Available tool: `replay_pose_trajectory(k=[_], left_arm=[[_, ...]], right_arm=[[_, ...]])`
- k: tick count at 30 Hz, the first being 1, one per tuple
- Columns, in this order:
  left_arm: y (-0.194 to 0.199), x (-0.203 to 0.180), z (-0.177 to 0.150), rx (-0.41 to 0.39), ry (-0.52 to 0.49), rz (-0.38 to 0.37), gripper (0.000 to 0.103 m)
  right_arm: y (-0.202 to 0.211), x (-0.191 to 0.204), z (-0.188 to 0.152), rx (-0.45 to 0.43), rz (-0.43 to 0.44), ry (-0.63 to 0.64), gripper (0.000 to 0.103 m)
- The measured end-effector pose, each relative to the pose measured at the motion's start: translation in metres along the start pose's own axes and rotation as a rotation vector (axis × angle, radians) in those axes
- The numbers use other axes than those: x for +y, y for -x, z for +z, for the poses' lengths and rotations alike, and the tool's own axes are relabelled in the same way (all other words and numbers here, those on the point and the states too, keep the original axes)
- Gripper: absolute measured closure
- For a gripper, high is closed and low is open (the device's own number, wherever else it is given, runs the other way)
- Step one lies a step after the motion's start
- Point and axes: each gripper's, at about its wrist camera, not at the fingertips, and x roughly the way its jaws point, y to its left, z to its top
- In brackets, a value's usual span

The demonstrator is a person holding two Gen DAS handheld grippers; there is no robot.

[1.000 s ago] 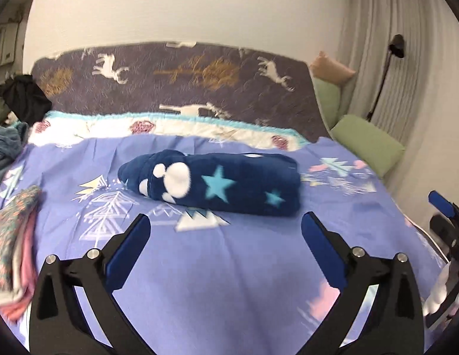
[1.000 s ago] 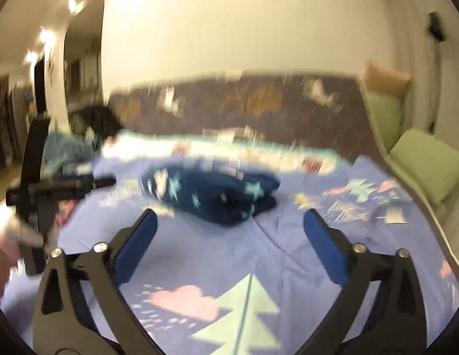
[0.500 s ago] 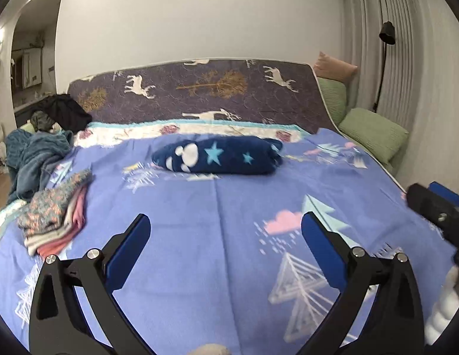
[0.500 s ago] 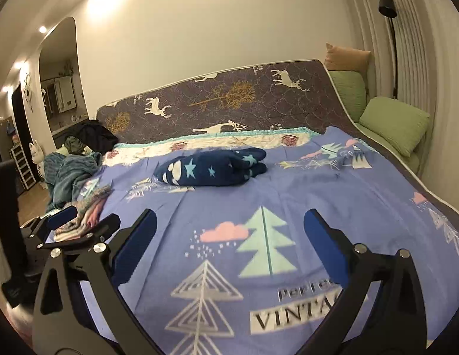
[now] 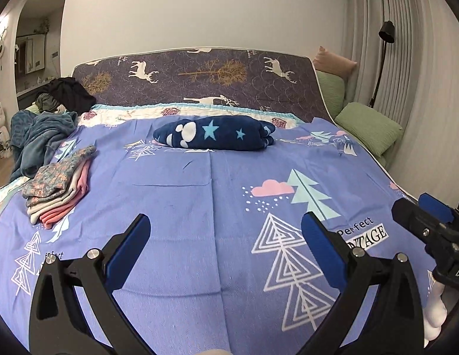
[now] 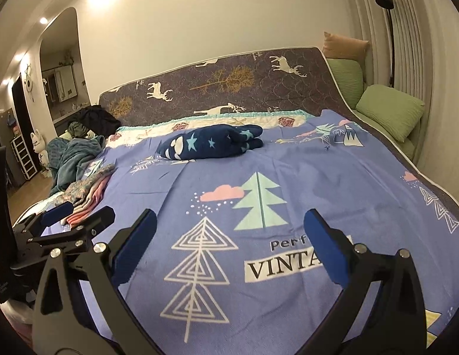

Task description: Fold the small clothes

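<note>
Both tongs hang above the near half of a bed, each spread wide with nothing between its blue pads. The left tongs (image 5: 225,238) point up the bed toward the headboard (image 5: 199,80), a dark panel printed with white deer and golden trees. The right tongs (image 6: 229,233) point the same way from further right, and the left pair shows at the lower left edge of the right wrist view, just as the right pair shows at the right edge of the left wrist view.

The bed is covered by a purple-blue sheet (image 5: 176,207) with triangle trees, a pink cloud and the words "Perfect VINTAGE". On the far part of the sheet, just short of a white patterned strip below the headboard, lies a folded navy fleece garment (image 5: 214,136) with light blue stars and white blobs, a thick oblong bundle set crosswise, well apart from both tongs.

Near the left edge of the bed sits a stack of folded clothes (image 5: 57,186): a floral piece on top, cream and pink layers under it. Beyond it a teal blanket (image 5: 40,136) is heaped loosely, with dark clothing (image 5: 69,94) piled behind. Green pillows (image 5: 368,127) and a tan cushion (image 5: 333,62) line the right side by the pleated curtain, where a black floor lamp (image 5: 384,47) stands
</note>
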Motion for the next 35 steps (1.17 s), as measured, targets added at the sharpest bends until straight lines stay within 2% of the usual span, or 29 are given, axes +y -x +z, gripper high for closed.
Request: replay_pose_trajectory(k=[7, 15, 35], left_arm=[[0.016, -0.010, -0.005, -0.022, -0.020, 0.025, 0.001], [0.024, -0.021, -0.012, -0.018, -0.049, 0.014, 0.001], [0.066, -0.021, -0.032, -0.057, -0.056, 0.018, 0.001]], right_arm=[[0.008, -0.009, -0.010, 0.011, 0.001, -0.026, 0.002], [0.017, -0.008, -0.019, 0.011, -0.009, -0.003, 0.002], [0.058, 0.005, -0.037, -0.017, 0.000, 0.013, 0.002]])
